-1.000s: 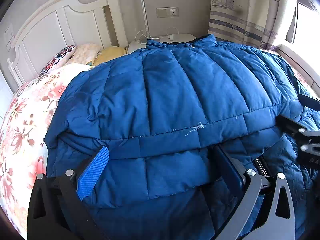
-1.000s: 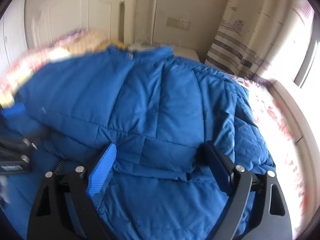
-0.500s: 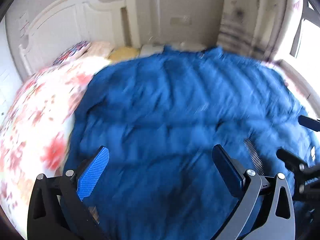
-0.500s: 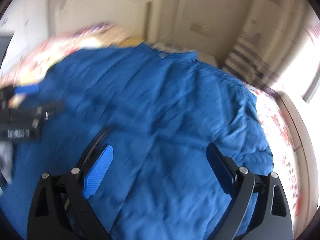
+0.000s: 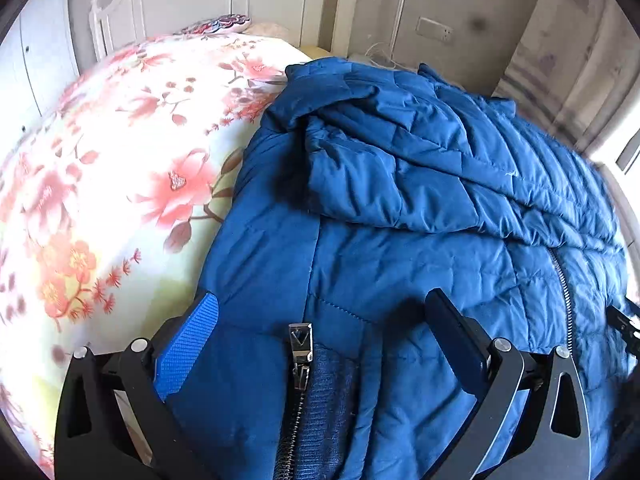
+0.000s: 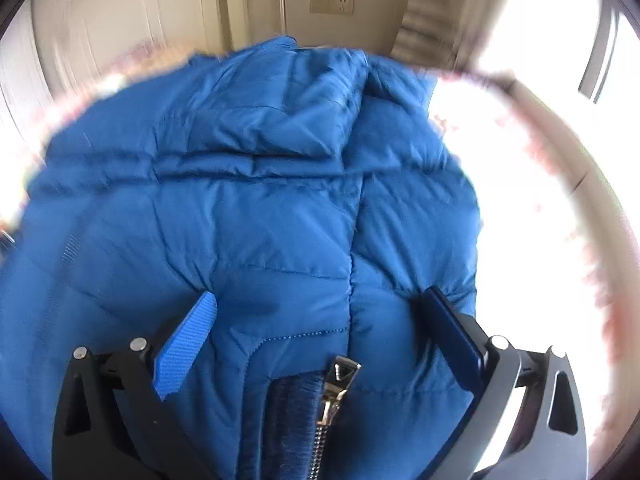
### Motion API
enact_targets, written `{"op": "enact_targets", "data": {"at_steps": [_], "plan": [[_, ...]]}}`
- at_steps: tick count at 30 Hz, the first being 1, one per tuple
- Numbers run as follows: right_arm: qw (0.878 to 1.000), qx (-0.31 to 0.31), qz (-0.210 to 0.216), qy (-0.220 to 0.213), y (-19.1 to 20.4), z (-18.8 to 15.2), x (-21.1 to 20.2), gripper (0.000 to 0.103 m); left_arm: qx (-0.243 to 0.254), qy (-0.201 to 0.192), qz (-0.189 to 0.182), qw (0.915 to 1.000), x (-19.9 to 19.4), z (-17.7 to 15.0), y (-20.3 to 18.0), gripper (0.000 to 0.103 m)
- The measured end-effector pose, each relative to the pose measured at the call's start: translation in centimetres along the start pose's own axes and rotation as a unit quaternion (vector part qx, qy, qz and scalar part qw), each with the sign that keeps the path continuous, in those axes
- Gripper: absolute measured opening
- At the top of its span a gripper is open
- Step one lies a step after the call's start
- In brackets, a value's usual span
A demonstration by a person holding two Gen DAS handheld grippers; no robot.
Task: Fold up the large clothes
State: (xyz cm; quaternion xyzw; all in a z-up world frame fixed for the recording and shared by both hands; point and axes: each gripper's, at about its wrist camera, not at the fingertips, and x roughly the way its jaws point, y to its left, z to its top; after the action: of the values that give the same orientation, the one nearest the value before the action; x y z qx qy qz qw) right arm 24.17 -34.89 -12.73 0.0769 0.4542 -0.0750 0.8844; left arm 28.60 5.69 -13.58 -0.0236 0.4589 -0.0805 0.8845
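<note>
Lying on the floral bedspread (image 5: 120, 168), the blue padded jacket (image 5: 400, 184) stretched away toward the headboard; both the left gripper (image 5: 320, 332) and the right gripper (image 6: 320, 320), jaws still opening, hung spread over its nearer pocket zippers, gripping nothing.

No readable text, label, brand, number or sign shows in either view
</note>
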Motion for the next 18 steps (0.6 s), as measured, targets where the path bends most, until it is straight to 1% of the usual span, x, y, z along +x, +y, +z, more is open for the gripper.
{"op": "enact_targets", "data": {"at_steps": [1, 3, 4, 5, 6, 7, 8, 10, 11, 12, 13, 14, 15, 16, 17, 18], "plan": [[1.0, 0.003, -0.002, 0.0, -0.2, 0.0, -0.1, 0.1, 0.006, 0.001, 0.006, 1.0, 0.1, 0.0, -0.2, 0.099], [0.999, -0.028, -0.033, 0.005, 0.9, -0.1, 0.0, 0.101, 0.016, 0.005, 0.02, 0.9997, 0.3, -0.1, -0.5, 0.099], [0.999, -0.033, -0.038, 0.002, 1.3, -0.1, -0.1, 0.1, 0.018, 0.004, 0.024, 0.9995, 0.2, -0.2, -0.6, 0.099], [0.999, -0.034, -0.04, 0.0, 1.3, -0.2, -0.3, 0.098, 0.016, -0.002, 0.03, 0.9994, 0.0, -0.2, -0.9, 0.099], [0.998, -0.029, -0.052, -0.005, 1.4, -0.5, -1.0, 0.097, 0.014, -0.009, 0.039, 0.9991, -0.5, -0.2, -1.1, 0.099], [0.998, -0.027, -0.064, -0.01, 1.8, -0.9, -1.8, 0.097, 0.014, -0.025, 0.047, 0.9985, -1.5, -0.6, -1.3, 0.099], [0.997, -0.032, -0.062, -0.019, 2.3, -1.4, -2.9, 0.097, 0.015, -0.034, 0.043, 0.9984, -2.4, -1.3, -1.4, 0.099], [0.996, -0.068, -0.02, -0.047, 4.9, -3.1, -5.9, 0.097, 0.03, -0.046, 0.016, 0.9984, -4.2, -2.7, -2.6, 0.099], [0.995, -0.091, -0.008, -0.049, 6.2, -4.0, -6.6, 0.097, 0.049, -0.049, 0.0, 0.9976, -5.0, -3.7, -3.7, 0.099], [0.991, -0.131, 0.005, -0.043, 7.9, -5.2, -7.0, 0.097, 0.074, -0.05, -0.009, 0.9959, -5.5, -4.6, -4.8, 0.099], [0.985, -0.166, 0.013, -0.032, 9.3, -6.6, -7.1, 0.097, 0.114, -0.048, -0.013, 0.9922, -5.8, -5.9, -6.4, 0.099], [0.981, -0.192, 0.021, -0.017, 10.5, -8.0, -6.8, 0.097, 0.141, -0.041, -0.009, 0.9891, -5.5, -6.8, -7.5, 0.099], [0.978, -0.209, 0.016, -0.005, 11.3, -9.0, -6.1, 0.099, 0.173, -0.024, 0.005, 0.9846, -4.7, -7.8, -8.7, 0.099], [0.977, -0.214, 0.006, -0.016, 11.6, -9.7, -6.0, 0.1, 0.191, -0.02, 0.022, 0.9812, -4.3, -8.4, -9.3, 0.099], [0.979, -0.204, 0.011, -0.014, 11.2, -9.7, -5.9, 0.1, 0.189, -0.024, 0.021, 0.9816, -4.5, -8.4, -9.3, 0.099], [0.981, -0.192, 0.021, -0.006, 10.6, -9.4, -5.8, 0.1, 0.177, -0.013, 0.007, 0.9841, -4.2, -8.0, -8.8, 0.099]]}}
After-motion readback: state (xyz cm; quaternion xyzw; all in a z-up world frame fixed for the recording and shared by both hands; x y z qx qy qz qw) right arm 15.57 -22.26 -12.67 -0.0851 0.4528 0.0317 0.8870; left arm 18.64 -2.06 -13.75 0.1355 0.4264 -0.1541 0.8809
